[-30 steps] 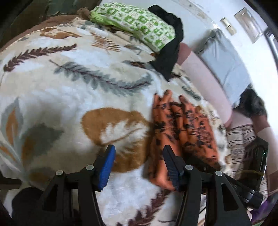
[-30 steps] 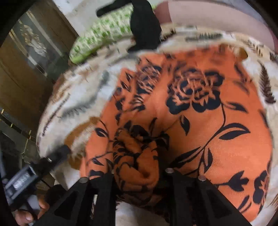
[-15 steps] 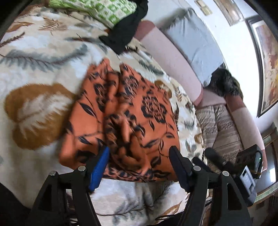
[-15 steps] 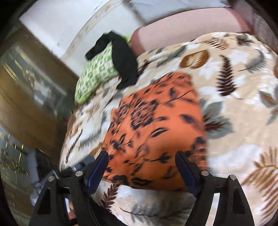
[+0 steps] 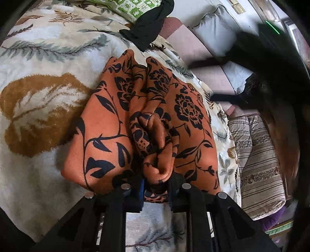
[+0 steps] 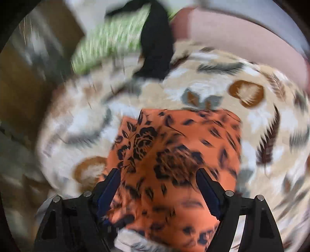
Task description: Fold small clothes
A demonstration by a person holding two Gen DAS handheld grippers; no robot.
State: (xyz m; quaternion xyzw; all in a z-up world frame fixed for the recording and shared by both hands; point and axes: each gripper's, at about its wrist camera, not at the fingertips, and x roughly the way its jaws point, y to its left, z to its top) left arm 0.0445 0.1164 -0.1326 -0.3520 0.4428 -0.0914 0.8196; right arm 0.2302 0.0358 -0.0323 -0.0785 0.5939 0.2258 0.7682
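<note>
An orange garment with black flower print [image 5: 108,124] lies folded on a leaf-patterned blanket [image 5: 38,64]. My left gripper [image 5: 156,186] is shut on a bunched fold of the orange garment at its near edge. In the right wrist view the same garment [image 6: 174,155] lies flat, blurred by motion. My right gripper [image 6: 158,186] is open, its jaws wide apart above the garment's near part and holding nothing. The right gripper also shows as a dark blurred shape in the left wrist view [image 5: 261,64], above and to the right of the garment.
A green patterned pillow [image 5: 135,7] with a black cloth [image 5: 149,25] draped on it lies at the blanket's far end. A pink bolster [image 5: 186,44], a grey pillow [image 5: 219,36] and a striped cushion [image 5: 259,159] lie to the right. Brown wooden furniture [image 6: 23,77] stands on the left.
My left gripper moved over to the garment and closed on a fold of it. My right gripper let go of the garment, opened, and pulled back above it.
</note>
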